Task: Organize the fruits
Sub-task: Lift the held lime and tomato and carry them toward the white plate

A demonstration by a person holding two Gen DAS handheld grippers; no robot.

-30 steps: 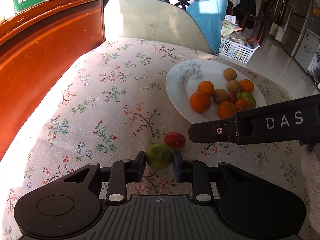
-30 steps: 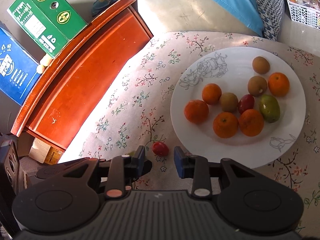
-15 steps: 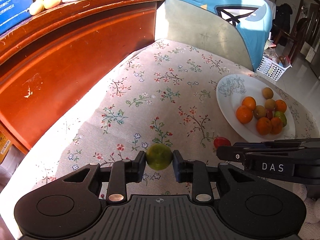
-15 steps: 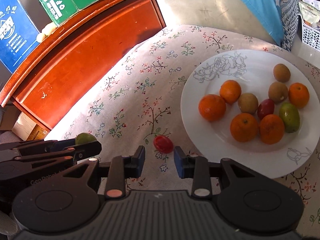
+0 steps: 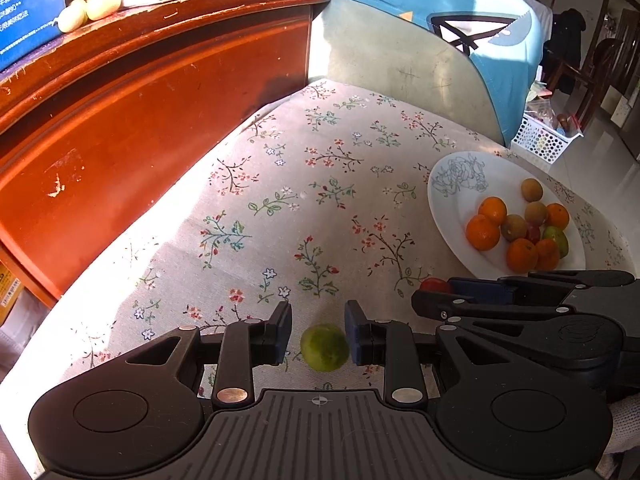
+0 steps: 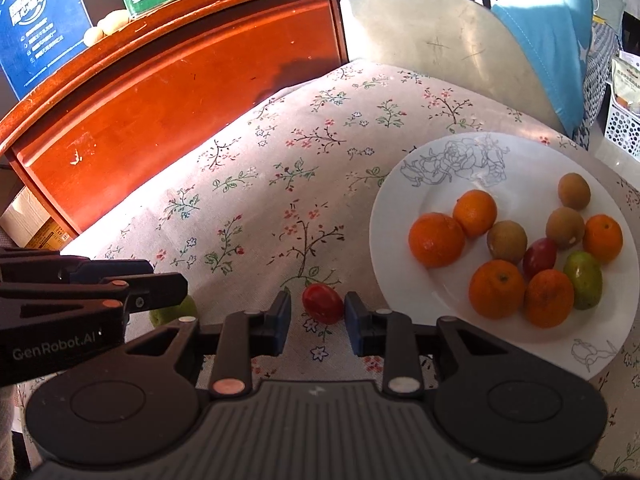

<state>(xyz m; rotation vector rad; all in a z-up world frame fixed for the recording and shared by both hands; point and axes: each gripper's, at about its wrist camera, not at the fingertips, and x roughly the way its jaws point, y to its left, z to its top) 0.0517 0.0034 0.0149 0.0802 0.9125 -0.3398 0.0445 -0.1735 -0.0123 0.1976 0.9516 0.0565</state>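
Note:
A small green fruit (image 5: 324, 347) lies on the flowered cloth between the fingers of my left gripper (image 5: 318, 334), which is open with gaps on both sides of it. It also shows in the right wrist view (image 6: 176, 312), partly behind the left gripper. A small red fruit (image 6: 322, 303) lies between the open fingers of my right gripper (image 6: 317, 316); it also shows in the left wrist view (image 5: 434, 285). A white plate (image 6: 400, 200) at the right holds several oranges, brown fruits, a red one and a green one.
A red-brown wooden cabinet (image 5: 140, 120) borders the cloth on the left, with green and blue boxes on top. A chair back with blue fabric (image 5: 460, 40) stands behind. A white basket (image 5: 544, 142) sits far right on the floor.
My left gripper has opened and the green fruit now lies on the cloth between its fingers. My right gripper has moved closer around the red fruit.

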